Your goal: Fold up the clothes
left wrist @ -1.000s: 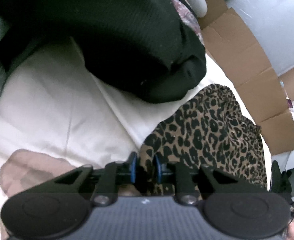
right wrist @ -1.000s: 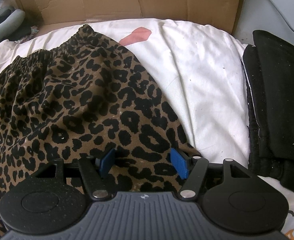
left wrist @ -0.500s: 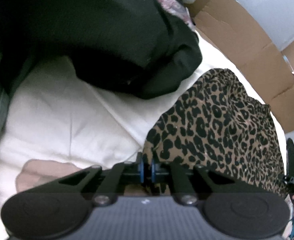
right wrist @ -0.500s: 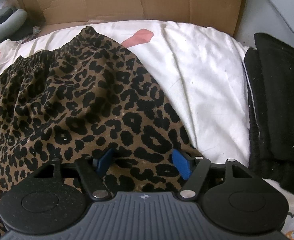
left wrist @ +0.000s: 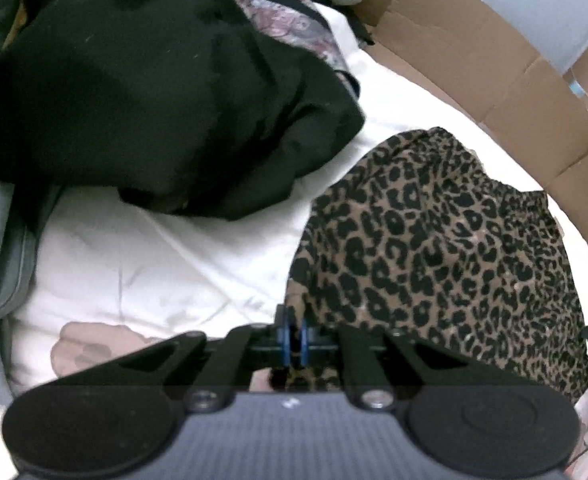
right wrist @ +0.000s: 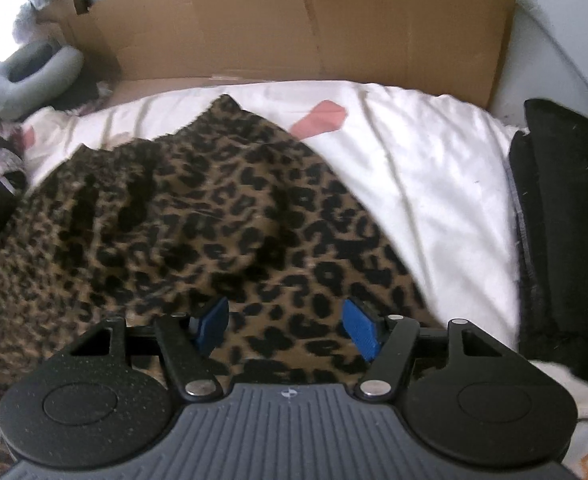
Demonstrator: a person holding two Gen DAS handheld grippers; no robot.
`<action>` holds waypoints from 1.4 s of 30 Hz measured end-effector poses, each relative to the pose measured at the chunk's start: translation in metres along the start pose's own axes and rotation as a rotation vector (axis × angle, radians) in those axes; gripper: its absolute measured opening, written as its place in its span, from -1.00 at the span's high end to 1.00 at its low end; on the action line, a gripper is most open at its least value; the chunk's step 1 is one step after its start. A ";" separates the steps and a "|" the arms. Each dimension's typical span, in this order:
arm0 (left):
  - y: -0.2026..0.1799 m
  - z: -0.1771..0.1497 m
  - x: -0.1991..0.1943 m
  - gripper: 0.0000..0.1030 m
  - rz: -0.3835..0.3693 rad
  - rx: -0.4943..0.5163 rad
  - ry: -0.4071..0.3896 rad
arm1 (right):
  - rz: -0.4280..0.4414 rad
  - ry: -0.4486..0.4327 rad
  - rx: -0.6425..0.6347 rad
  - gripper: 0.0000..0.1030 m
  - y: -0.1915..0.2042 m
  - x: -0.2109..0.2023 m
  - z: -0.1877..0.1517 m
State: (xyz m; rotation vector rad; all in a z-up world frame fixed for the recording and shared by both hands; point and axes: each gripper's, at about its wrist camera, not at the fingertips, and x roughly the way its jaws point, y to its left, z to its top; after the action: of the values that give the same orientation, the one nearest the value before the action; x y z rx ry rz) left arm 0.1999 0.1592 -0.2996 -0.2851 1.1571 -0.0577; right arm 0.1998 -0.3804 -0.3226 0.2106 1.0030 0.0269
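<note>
The left tongs pinch the corner of the brown leopard-print fabric garment on the white bed sheet, while the right tongs gape wide over it.

The skirt lies spread on the bedsheet, running ahead of the right claw and off to its left, with part of it between that claw's fingers. The cardboard stands behind the skirt, at the far edge of the bed. A folded stack sits to the right of that claw. Ahead and left of the left claw lies a jacket on the sheet; the skirt's corner sits between this claw's fingers, the rest stretching ahead to its right.
</note>
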 end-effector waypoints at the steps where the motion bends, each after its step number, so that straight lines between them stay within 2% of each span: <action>1: -0.006 0.000 0.000 0.90 -0.003 0.003 -0.003 | 0.016 0.002 0.020 -0.34 0.002 -0.001 0.001; 13: -0.065 0.003 -0.010 0.90 -0.103 0.007 -0.028 | 0.141 -0.012 0.003 -0.34 0.054 -0.015 0.013; 23: -0.101 0.007 -0.009 0.90 -0.218 0.008 0.003 | 0.234 -0.007 -0.038 -0.34 0.090 -0.021 0.013; 30: -0.129 0.001 -0.003 0.90 -0.273 0.046 0.029 | 0.321 0.007 -0.082 -0.34 0.117 -0.027 0.008; 31: -0.133 0.000 -0.001 0.90 -0.278 0.055 0.034 | 0.337 0.008 -0.089 -0.28 0.120 -0.028 0.007; 32: -0.138 -0.001 0.001 0.89 -0.284 0.063 0.038 | 0.352 0.010 -0.096 -0.12 0.124 -0.029 0.007; 33: -0.142 -0.001 0.003 0.89 -0.291 0.071 0.043 | 0.364 0.012 -0.102 -0.08 0.127 -0.031 0.006; 42: -0.178 -0.001 0.008 0.89 -0.354 0.091 0.075 | 0.451 0.029 -0.155 -0.08 0.155 -0.035 -0.008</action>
State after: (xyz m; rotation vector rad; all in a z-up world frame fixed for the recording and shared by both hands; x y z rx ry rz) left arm 0.2201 -0.0139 -0.2628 -0.4073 1.1635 -0.4341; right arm 0.1858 -0.2319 -0.2679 0.2911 0.9607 0.5185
